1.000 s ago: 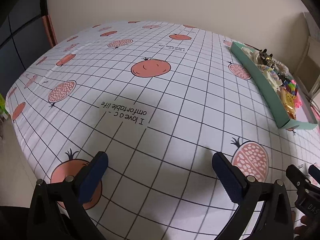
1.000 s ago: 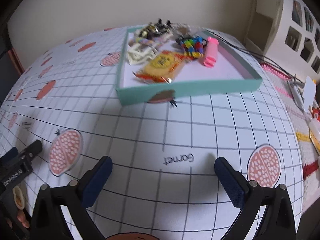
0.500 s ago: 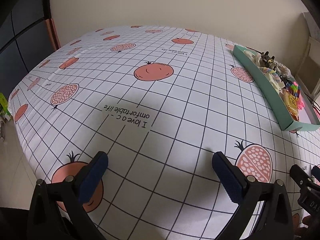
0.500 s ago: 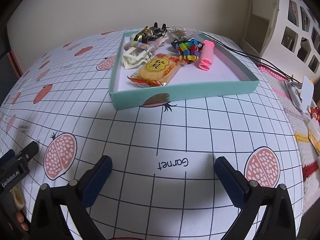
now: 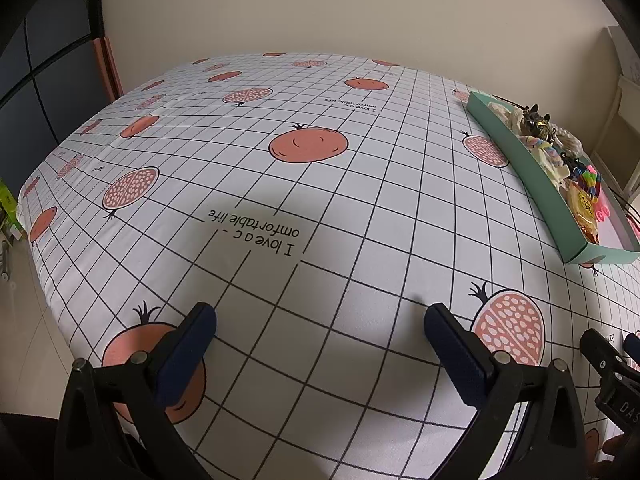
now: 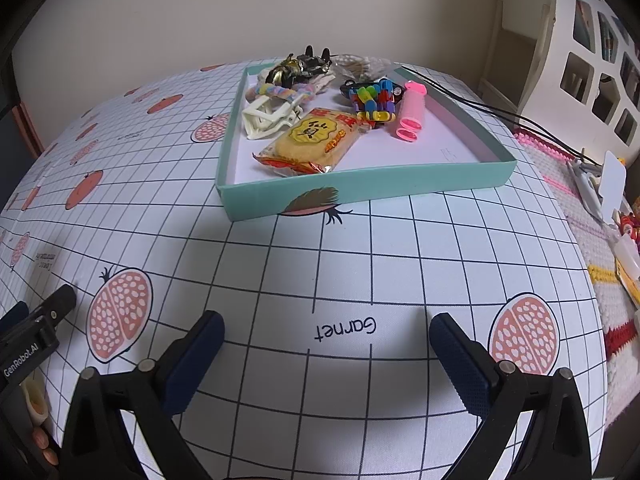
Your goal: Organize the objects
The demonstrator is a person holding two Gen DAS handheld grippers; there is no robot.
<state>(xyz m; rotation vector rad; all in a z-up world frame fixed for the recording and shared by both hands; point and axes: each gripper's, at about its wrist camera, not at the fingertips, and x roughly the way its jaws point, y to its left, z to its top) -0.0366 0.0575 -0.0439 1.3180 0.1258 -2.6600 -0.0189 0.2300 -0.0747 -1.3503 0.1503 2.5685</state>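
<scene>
Tablecloth (image 5: 320, 184) with grid and pomegranates; beige wall (image 5: 340, 8) behind.

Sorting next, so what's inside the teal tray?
In the teal tray: snack packet, white clip, pink roller, colourful beads, dark figurine. Anything beneath stays hidden.

A matt woven cloth (image 6: 344, 264) with a printed grid and fruit covers the bench. On it the teal tray (image 6: 360, 194) looks like matt cardboard with a smooth white paper floor. Inside the tray, the snack packet (image 6: 310, 142) is glossy, crinkled plastic film; beside it the pink roller (image 6: 411, 112) and the white clip (image 6: 270, 116) are smooth plastic, and the dark beetle figure (image 6: 298, 68) at the tray's far end shines like metal. Both claws' pads (image 6: 460, 354) are dark blue, finely textured rubber on matt black plastic arms.
</scene>
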